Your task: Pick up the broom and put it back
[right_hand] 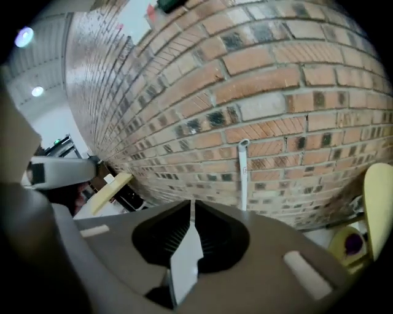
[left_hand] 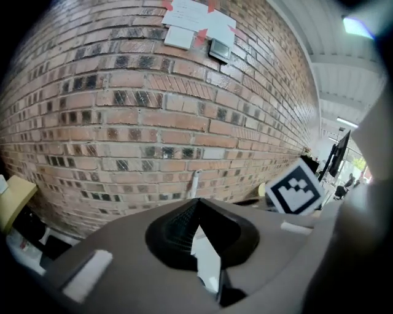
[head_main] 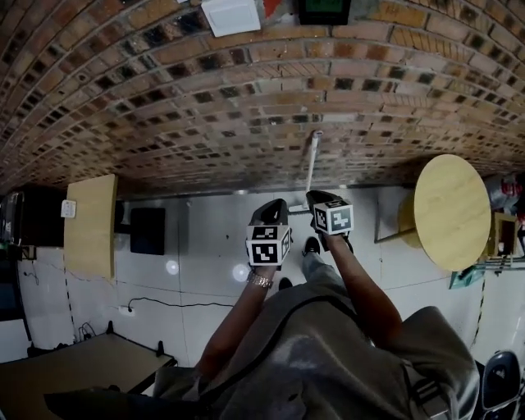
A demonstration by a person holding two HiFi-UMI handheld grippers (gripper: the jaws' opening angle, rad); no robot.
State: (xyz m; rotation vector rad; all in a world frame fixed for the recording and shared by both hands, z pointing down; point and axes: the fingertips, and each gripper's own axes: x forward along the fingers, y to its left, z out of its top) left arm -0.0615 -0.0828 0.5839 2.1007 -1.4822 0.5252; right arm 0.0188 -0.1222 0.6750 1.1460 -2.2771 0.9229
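I see a brick wall [head_main: 205, 90] ahead | white papers [left_hand: 184, 18] are stuck high on it | a round wooden table [head_main: 453, 212] is on the right, near the wall | a light wooden tabletop [head_main: 90, 225] is on the left | a black box [head_main: 148, 230] stands just beside it on the white floor [head_main: 205, 246] | a black cable [head_main: 164, 304] lies on the floor and runs to a white plug strip [head_main: 125, 311]

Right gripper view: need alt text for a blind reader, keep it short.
The right gripper fills the foreground, its jaws shut with nothing between them. Just beyond, a white broom handle stands upright against a brick wall. A round wooden table shows at the right edge.
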